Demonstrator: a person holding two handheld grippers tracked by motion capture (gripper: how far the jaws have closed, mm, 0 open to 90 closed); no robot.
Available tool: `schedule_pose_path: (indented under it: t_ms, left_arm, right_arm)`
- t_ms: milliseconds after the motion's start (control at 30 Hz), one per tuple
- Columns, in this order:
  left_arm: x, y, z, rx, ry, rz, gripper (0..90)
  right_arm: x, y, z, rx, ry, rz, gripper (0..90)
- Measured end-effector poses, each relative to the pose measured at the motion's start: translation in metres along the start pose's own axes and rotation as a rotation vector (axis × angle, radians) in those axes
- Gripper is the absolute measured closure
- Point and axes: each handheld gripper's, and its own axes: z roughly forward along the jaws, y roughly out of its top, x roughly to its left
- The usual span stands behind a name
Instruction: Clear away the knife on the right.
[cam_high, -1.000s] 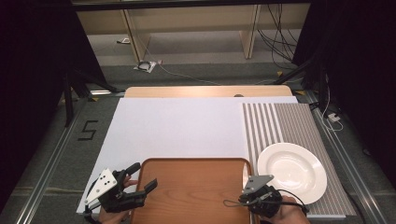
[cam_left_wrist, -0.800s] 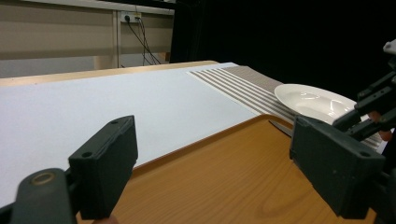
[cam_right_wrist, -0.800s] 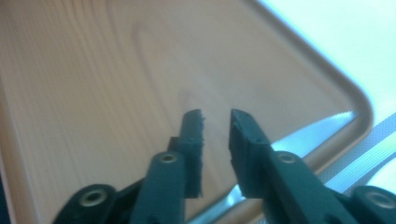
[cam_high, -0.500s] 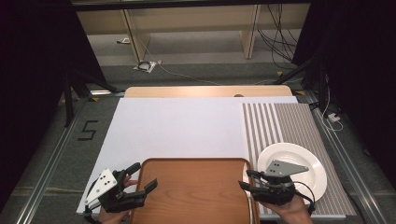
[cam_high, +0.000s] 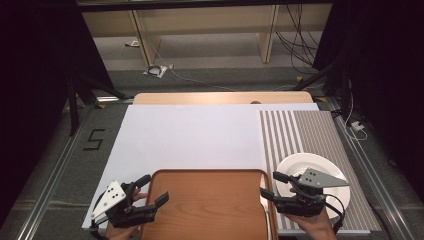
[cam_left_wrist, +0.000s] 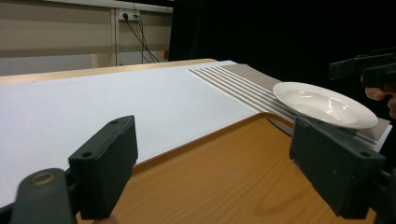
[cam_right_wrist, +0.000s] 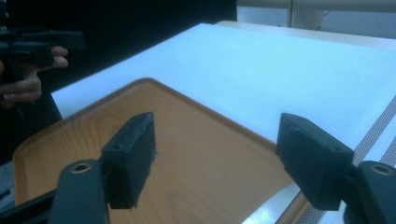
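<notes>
A brown wooden tray (cam_high: 207, 205) lies at the table's near edge on a white sheet (cam_high: 195, 135). My left gripper (cam_high: 152, 191) stands open at the tray's left rim, its jaws wide over the wood (cam_left_wrist: 224, 177) with nothing between them. My right gripper (cam_high: 272, 186) hovers just off the tray's right rim, in front of a white plate (cam_high: 310, 170). Its jaws have just been opening and now stand open and empty, with the tray (cam_right_wrist: 154, 126) beyond them. The plate (cam_left_wrist: 322, 105) rests on the striped mat.
A grey-and-white striped mat (cam_high: 310, 135) covers the table's right side. A wooden board edge (cam_high: 220, 97) runs along the far side of the table. Dark curtains flank the table, and cables lie on the floor behind.
My right gripper has opened and moved right and slightly up, away from the tray's right rim toward the plate. The left gripper and tray have stayed put.
</notes>
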Motion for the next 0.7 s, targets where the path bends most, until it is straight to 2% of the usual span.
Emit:
schedule_pose_path:
  t_ms: [200,700]
  left_arm:
    - [0.0001,0.0001,-0.0008,-0.002,0.000,-0.003,15.2]
    - [-0.0001,0.0004,-0.0007,-0.003,-0.001,-0.001,15.1]
  right_arm:
    - [-0.0002,-0.0010,-0.0010,-0.031,-0.015,-0.007,19.6]
    - [-0.0011,-0.0018,-0.0038,-0.071,-0.031,-0.021,17.9]
